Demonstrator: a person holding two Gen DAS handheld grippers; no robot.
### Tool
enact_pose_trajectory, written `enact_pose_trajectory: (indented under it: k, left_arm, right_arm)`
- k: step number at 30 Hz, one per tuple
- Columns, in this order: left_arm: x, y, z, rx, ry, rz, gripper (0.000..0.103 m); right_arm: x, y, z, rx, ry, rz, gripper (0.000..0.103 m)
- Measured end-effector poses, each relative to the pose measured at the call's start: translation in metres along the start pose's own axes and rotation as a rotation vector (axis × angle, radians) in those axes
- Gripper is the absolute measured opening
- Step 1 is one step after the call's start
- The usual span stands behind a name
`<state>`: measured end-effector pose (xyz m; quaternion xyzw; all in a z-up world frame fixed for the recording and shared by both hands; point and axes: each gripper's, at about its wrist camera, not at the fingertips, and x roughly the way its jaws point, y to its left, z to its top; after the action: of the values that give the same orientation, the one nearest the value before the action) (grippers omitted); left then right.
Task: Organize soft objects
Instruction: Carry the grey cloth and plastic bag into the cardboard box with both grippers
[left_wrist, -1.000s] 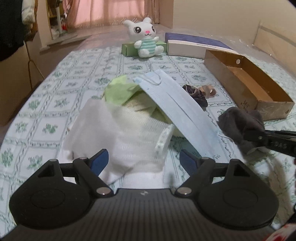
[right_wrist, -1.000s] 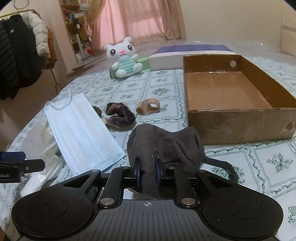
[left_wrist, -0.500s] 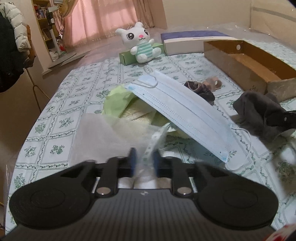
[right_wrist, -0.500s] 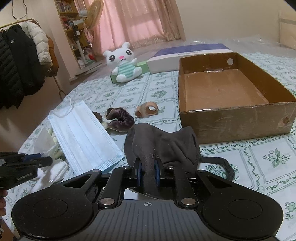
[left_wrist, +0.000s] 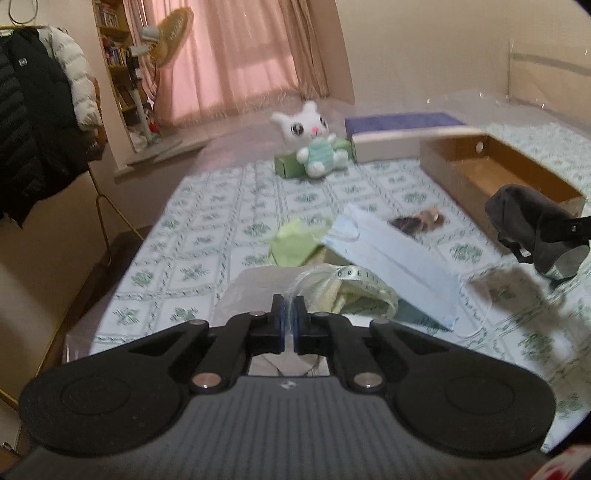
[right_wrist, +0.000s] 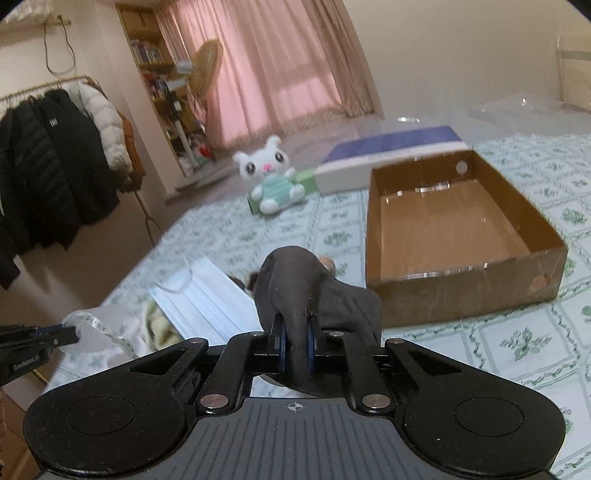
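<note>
Both grippers gripping soft items above the bed
Left gripper (left_wrist: 289, 308) pinches what looks like a mesh pouch (left_wrist: 343, 286); right gripper (right_wrist: 295, 334), jaws closing, clamps a dark cloth mask (right_wrist: 314, 284).

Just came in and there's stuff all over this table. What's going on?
A person is sorting soft things with a handheld gripper in each hand. The right gripper is pinching a dark grey cloth, held up near the empty cardboard box. The left gripper has clamped the edge of a clear bag with yellowish fabric inside. A blue face mask, green cloth and scrunchie lie on the table.
</note>
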<state>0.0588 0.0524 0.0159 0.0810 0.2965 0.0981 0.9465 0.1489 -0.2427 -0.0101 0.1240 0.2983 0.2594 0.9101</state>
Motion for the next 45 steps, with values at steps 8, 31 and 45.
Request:
enact_pose_trajectory:
  k: [8,31,45]
  left_arm:
    - [-0.041,-0.016,0.035,0.021,-0.110,-0.077,0.005]
    - [0.067,-0.192,0.186,0.023,-0.194,-0.531,0.005]
    - [0.204,-0.268,0.156,0.069,0.066,-0.635,0.005]
  right_arm:
    - [-0.035,-0.003,0.024,0.028,-0.079,0.015,0.010]
    - [-0.020,-0.148,0.111,0.504,-0.279,0.105,0.010]
    - [0.056,-0.188,0.094,0.196,-0.002,-0.280,0.010]
